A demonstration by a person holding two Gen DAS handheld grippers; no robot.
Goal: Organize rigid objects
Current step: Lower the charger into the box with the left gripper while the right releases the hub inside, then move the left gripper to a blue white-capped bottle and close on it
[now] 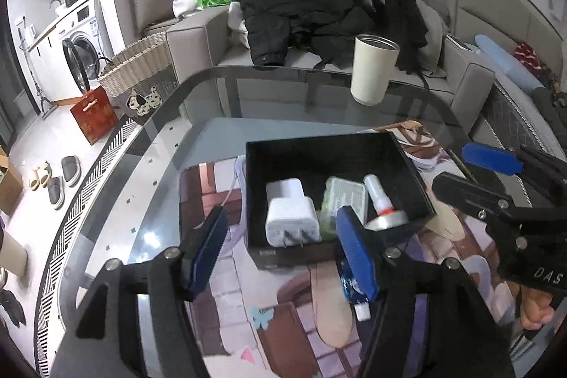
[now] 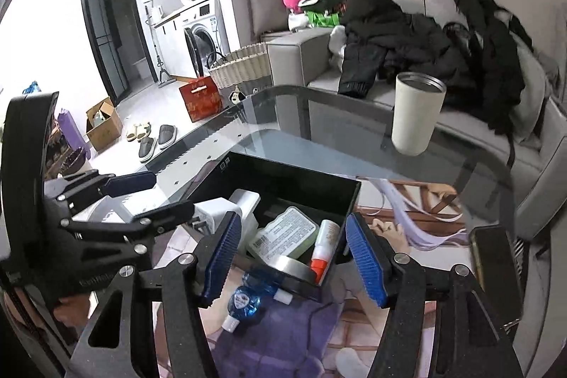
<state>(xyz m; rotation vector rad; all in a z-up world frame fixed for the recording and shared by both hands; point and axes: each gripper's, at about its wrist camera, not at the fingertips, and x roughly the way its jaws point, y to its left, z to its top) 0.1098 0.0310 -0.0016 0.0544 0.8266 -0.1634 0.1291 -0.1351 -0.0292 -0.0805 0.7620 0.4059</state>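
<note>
Both the left gripper [image 1: 283, 248] and right gripper [image 2: 294, 257] hover spread and empty (nothing pinched) beside the box [image 2: 340, 201], probably because the blue bottle [image 2: 248, 298] just outside it awaits pickup.

grey sofa [image 1: 198, 38] under dark coats [image 1: 304, 13], beige wall panels, washing machine [image 2: 203, 36], pale tiled floor [image 2: 149, 108].
</note>
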